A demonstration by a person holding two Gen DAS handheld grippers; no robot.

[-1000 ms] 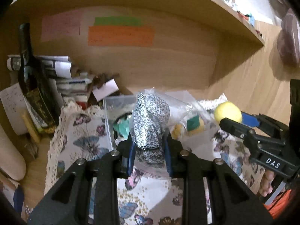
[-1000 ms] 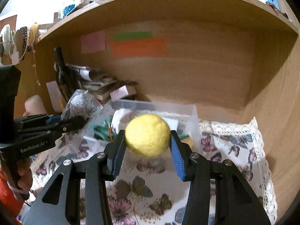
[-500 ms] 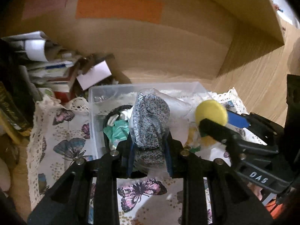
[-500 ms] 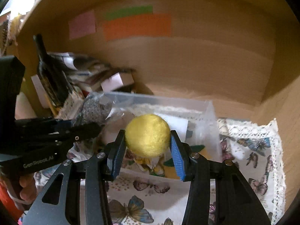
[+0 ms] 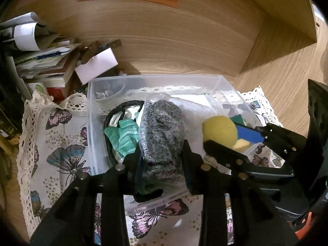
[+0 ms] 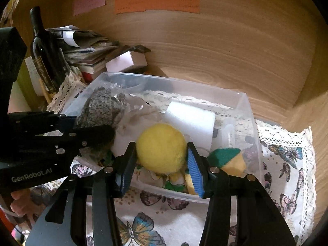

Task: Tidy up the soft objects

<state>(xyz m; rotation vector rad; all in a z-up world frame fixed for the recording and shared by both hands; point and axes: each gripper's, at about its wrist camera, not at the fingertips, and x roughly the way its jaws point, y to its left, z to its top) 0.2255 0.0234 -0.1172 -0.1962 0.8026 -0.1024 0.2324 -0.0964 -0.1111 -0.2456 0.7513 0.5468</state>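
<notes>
My left gripper (image 5: 163, 162) is shut on a grey knit item in a clear plastic bag (image 5: 162, 131) and holds it over the left part of a clear plastic bin (image 5: 155, 80). It also shows in the right wrist view (image 6: 100, 108). My right gripper (image 6: 162, 162) is shut on a yellow fuzzy ball (image 6: 161, 147) and holds it over the bin's (image 6: 242, 100) front part. The ball also shows in the left wrist view (image 5: 219, 131). In the bin lie a white foam block (image 6: 190, 121), a green-and-yellow sponge (image 6: 227, 160) and a green cloth (image 5: 123, 137).
The bin stands on a butterfly-print cloth (image 6: 287, 164) inside a wooden shelf nook. A dark bottle (image 6: 43, 53), stacked papers and books (image 5: 41, 61) and a small white box (image 6: 125, 61) crowd the back left. The wooden back wall (image 6: 225, 45) is close behind.
Both grippers have moved forward and down over the bin, each still holding its object. The bin now fills more of both views.
</notes>
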